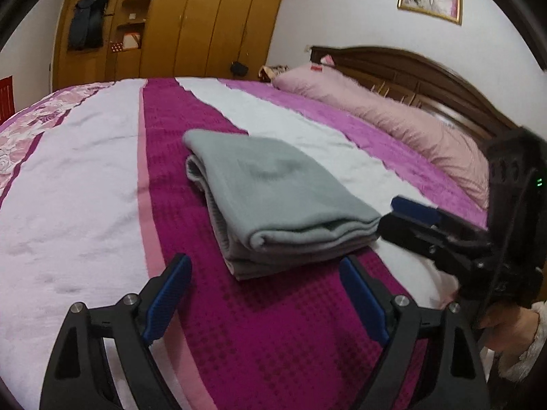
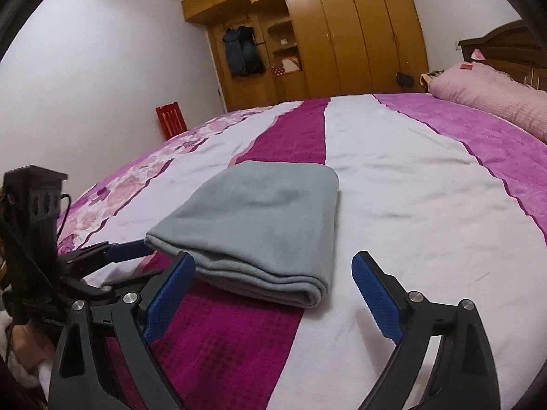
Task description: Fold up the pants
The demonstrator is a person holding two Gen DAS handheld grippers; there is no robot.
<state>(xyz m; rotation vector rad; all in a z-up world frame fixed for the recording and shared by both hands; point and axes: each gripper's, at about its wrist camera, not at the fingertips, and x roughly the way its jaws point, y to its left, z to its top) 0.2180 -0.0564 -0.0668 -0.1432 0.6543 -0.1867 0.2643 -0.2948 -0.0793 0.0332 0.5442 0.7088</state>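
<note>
The grey pants [image 1: 277, 201] lie folded into a thick rectangle on the bed [image 1: 85, 177]; they also show in the right wrist view [image 2: 259, 225]. My left gripper [image 1: 266, 294] is open and empty, just in front of the bundle's near edge. My right gripper [image 2: 273, 294] is open and empty, its left finger close to the bundle's near fold. The right gripper shows in the left wrist view [image 1: 410, 215] beside the bundle's right corner. The left gripper shows in the right wrist view [image 2: 126, 249] by the bundle's left corner.
The bed cover [image 2: 393, 177] is white, magenta and floral striped. Pink pillows [image 1: 403, 116] and a dark wooden headboard [image 1: 427, 71] lie to the right. A yellow wardrobe [image 2: 342, 34] stands at the far wall. A red stool [image 2: 171, 118] stands beside the bed.
</note>
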